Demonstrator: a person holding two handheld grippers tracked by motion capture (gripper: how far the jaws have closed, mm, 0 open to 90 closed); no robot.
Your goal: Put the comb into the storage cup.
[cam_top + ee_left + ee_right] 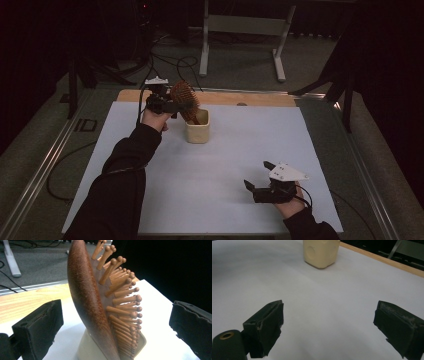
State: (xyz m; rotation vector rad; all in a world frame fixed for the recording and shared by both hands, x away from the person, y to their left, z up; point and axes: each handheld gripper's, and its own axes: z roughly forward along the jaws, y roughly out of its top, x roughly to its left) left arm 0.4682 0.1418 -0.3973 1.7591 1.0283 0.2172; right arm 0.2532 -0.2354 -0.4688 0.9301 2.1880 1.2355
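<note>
A brown wooden hairbrush (184,97) stands head up and leaning in a cream cup (198,131) at the back middle of the white sheet. My left gripper (172,106) is at the brush's left side, open. In the left gripper view the brush (87,302) rises from the cup (83,350) between the two wide-apart jaws, and neither pad touches it. My right gripper (256,174) rests low over the sheet at the front right, open with nothing in it. The right gripper view looks past the gripper (327,322) at the cup (320,252) farther off.
The white sheet (240,150) covers most of the table, with a strip of bare wood (250,98) along the far edge. Beyond it, a white metal stand (240,25) and cables (175,62) lie on the floor. Dark drapes close off both sides.
</note>
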